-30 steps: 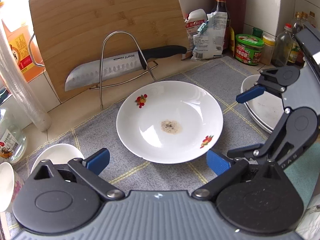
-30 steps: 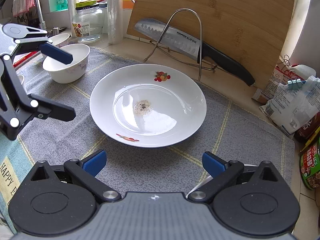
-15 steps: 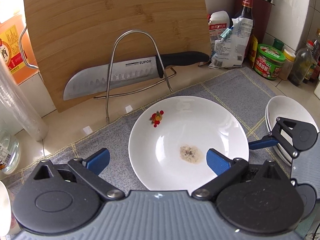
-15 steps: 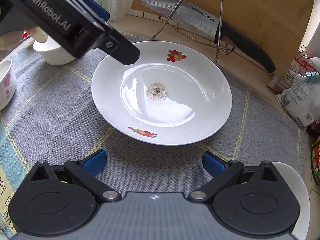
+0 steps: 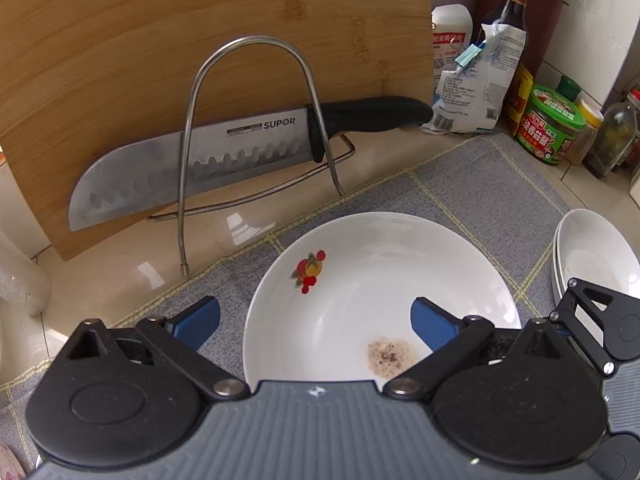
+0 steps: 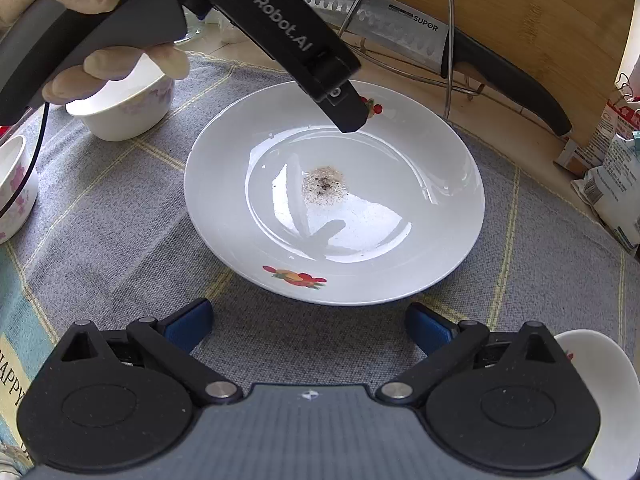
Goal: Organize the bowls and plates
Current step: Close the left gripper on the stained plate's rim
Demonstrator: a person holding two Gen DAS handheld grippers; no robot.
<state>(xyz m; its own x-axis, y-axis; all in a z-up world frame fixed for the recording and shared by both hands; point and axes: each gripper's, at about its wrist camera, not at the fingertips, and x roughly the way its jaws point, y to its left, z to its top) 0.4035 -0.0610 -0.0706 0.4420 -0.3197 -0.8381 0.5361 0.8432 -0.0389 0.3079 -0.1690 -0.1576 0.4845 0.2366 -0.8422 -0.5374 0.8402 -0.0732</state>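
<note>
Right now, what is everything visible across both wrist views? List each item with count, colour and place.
plate: one, white with fruit prints and a brown speckled residue, centre of the mat.
stacked dishes: at least two, white, right edge of the mat.
bowls: two, white with pink flowers, mat's left side.
mat: one, grey with yellow lines.
knife: one, steel blade, black handle, on the wire rack.
wire rack: one, silver.
cutting board: one, wooden, leaning behind.
condiment bottles, jars and bags: several, back right.
left tool: open, over the plate's near rim.
right tool: open, short of the plate.
</note>
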